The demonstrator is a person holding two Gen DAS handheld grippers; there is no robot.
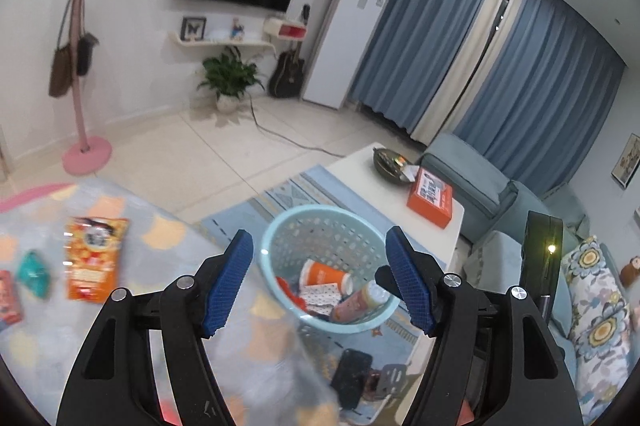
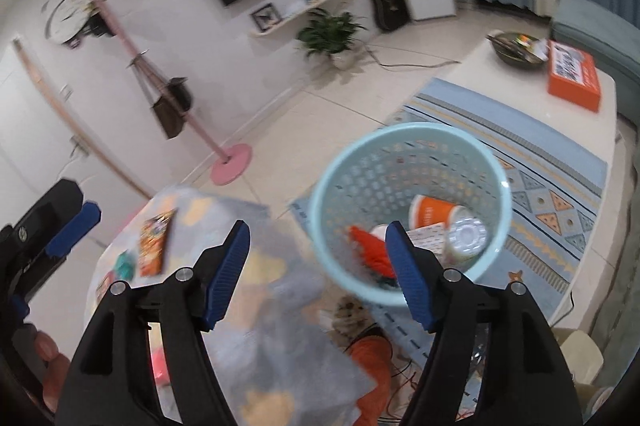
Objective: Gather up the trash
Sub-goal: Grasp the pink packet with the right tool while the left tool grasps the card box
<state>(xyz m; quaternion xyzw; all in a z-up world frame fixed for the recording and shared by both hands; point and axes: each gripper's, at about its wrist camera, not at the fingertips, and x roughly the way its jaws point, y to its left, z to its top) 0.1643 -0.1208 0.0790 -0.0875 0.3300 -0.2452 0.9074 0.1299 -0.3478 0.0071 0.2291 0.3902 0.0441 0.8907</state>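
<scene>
Your left tool (image 1: 320, 278) stands wide, its blue pads apart with nothing between them, and it looks down over the pale blue basket (image 1: 280, 226) on the patterned rug (image 1: 288, 191). Your right tool (image 2: 318, 272) is also wide and holds nothing, with the same basket (image 2: 400, 133) just beyond its right finger. Inside the basket lie an orange cup (image 1: 324, 274), a bottle (image 1: 360, 300), a spotted wrapper (image 1: 318, 294) and something red (image 2: 370, 246).

More trash lies on the patterned cloth of the counter (image 1: 168, 238) to the left of the basket: an orange snack bag (image 1: 94, 258), a teal wrapper (image 1: 35, 272) to its left, and a red packet (image 1: 8, 296) at the left edge.

The far white table (image 1: 360, 165) right of the rug carries an orange box (image 1: 430, 199) and a dark bowl (image 1: 390, 161).
</scene>
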